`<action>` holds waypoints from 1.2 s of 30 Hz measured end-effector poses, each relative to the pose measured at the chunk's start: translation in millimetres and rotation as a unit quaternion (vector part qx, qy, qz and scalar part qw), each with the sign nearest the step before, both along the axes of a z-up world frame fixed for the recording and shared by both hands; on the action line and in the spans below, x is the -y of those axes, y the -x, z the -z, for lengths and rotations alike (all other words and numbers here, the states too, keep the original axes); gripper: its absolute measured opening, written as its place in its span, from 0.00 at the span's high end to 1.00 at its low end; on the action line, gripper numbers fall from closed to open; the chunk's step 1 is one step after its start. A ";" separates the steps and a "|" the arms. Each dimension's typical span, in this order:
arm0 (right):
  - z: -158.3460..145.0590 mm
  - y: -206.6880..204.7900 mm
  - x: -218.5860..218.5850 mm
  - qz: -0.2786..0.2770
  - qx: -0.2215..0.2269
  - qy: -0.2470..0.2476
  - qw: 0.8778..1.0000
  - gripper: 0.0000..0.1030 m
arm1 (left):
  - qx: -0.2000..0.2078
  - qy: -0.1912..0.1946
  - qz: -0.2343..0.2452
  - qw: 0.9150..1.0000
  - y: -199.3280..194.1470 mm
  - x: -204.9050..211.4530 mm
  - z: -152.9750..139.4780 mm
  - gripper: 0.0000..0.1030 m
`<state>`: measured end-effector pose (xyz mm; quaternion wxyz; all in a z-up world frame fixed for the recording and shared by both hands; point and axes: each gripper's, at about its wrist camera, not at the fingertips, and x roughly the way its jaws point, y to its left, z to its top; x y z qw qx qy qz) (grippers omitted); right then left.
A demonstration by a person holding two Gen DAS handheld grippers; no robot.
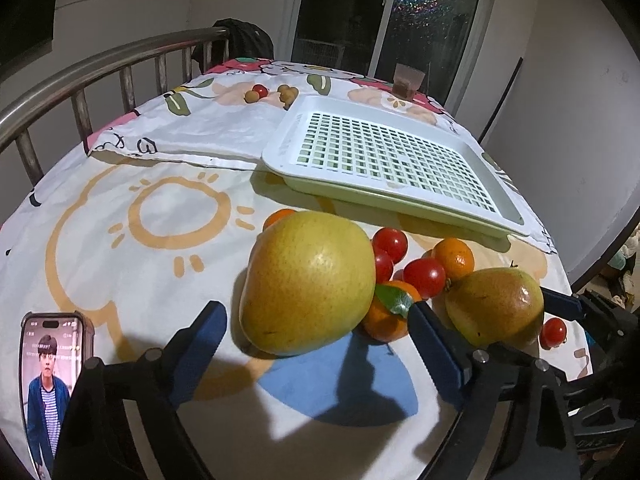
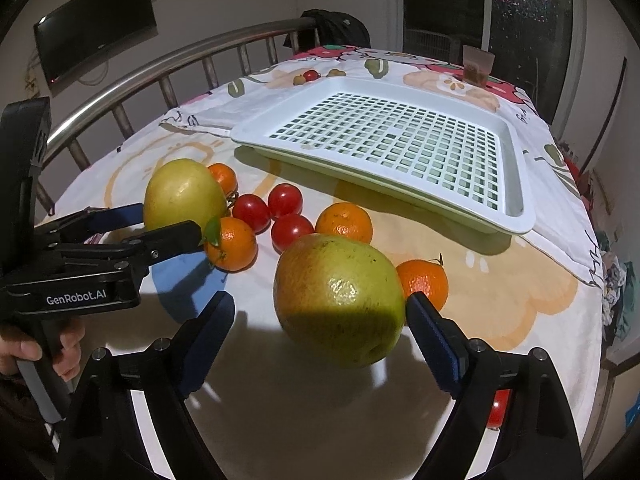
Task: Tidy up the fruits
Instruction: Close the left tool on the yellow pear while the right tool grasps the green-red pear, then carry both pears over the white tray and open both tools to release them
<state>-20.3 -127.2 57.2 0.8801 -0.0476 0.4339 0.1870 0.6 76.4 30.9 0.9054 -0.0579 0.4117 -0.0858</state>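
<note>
Two yellow-green pears lie on the patterned cloth among several oranges (image 2: 344, 222) and cherry tomatoes (image 2: 285, 199). My left gripper (image 1: 316, 328) is open, its blue fingers either side of the left pear (image 1: 308, 280); it also shows in the right wrist view (image 2: 160, 222) around that pear (image 2: 182, 194). My right gripper (image 2: 320, 316) is open around the right pear (image 2: 340, 300), right pad close to its skin. That pear also shows in the left wrist view (image 1: 496, 306). A white slotted tray (image 1: 396, 160) (image 2: 400, 144) lies behind the fruit with nothing in it.
A phone (image 1: 50, 388) lies at the near left. A cup (image 1: 408, 80) and small fruits (image 1: 260, 91) sit at the far end. A metal railing (image 1: 100, 64) runs along the left edge. A wall screen (image 2: 96, 24) hangs beyond.
</note>
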 end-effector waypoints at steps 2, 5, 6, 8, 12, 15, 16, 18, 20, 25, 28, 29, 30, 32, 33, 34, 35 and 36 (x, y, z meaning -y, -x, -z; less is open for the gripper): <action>0.7 -1.8 -1.1 0.001 -0.003 0.001 1.000 0.16 | -0.006 0.004 0.001 1.000 -3.8 -0.5 1.8 0.15; 3.3 -4.2 -2.3 0.003 -0.008 0.008 1.000 0.17 | -0.018 0.017 0.001 1.000 -10.0 -2.7 5.4 0.18; 4.3 -4.7 -2.5 0.003 -0.008 0.010 1.000 0.17 | -0.019 0.021 -0.001 1.000 -11.0 -3.3 5.5 0.18; 4.0 -4.4 -2.8 0.001 -0.005 0.013 1.000 0.17 | -0.017 0.025 -0.005 1.000 -13.3 -3.8 5.1 0.20; 3.7 -7.7 -5.6 -0.004 -0.004 0.020 1.000 0.17 | -0.019 0.029 -0.010 0.999 -19.5 -5.1 6.3 0.23; 3.7 -9.5 -8.9 -0.011 0.001 0.030 1.000 0.20 | -0.024 0.035 -0.015 0.999 -23.8 -7.4 7.0 0.26; 4.0 -10.6 -10.2 -0.013 0.005 0.035 0.999 0.24 | -0.024 0.035 -0.015 0.999 -24.0 -7.3 6.6 0.26; 4.1 -11.5 -11.8 -0.013 0.012 0.053 0.998 0.32 | -0.021 0.026 -0.012 0.999 -23.1 -4.8 6.3 0.26; 3.6 -12.0 -11.2 -0.021 0.011 0.055 0.998 0.32 | -0.023 0.027 -0.012 0.999 -22.9 -5.6 5.9 0.26; 2.5 -10.1 -2.0 -0.029 0.001 0.030 0.999 0.33 | -0.031 0.033 -0.013 0.999 -19.8 -5.6 4.5 0.27; 2.0 -8.3 2.7 -0.034 -0.007 0.006 0.999 0.33 | -0.033 0.038 -0.012 0.999 -14.8 -5.3 3.7 0.27; 1.5 -7.0 3.6 -0.035 -0.009 -0.001 0.999 0.33 | -0.033 0.040 -0.012 0.999 -12.9 -5.3 3.1 0.27; 0.9 -6.0 4.7 -0.037 -0.012 -0.008 0.999 0.33 | -0.032 0.042 -0.011 0.999 -11.2 -5.3 2.4 0.27; -0.1 -4.9 5.3 -0.039 -0.013 -0.015 0.999 0.33 | -0.030 0.043 -0.011 0.999 -7.0 -5.6 -0.3 0.27; -1.2 -4.0 5.9 -0.039 -0.013 -0.019 0.999 0.33 | -0.028 0.044 -0.010 0.999 -5.5 -5.5 -2.3 0.27; -3.3 -3.0 6.9 -0.041 -0.012 -0.026 0.999 0.33 | -0.026 0.046 -0.010 0.999 -4.1 -5.5 -4.2 0.27; -4.8 -2.5 7.8 -0.041 -0.011 -0.031 0.999 0.33 | -0.023 0.049 -0.010 0.998 -2.6 -5.4 -6.9 0.27; -7.1 -2.1 9.1 -0.042 -0.012 -0.038 0.998 0.33 | -0.019 0.050 -0.010 0.998 -1.0 -5.4 -10.6 0.27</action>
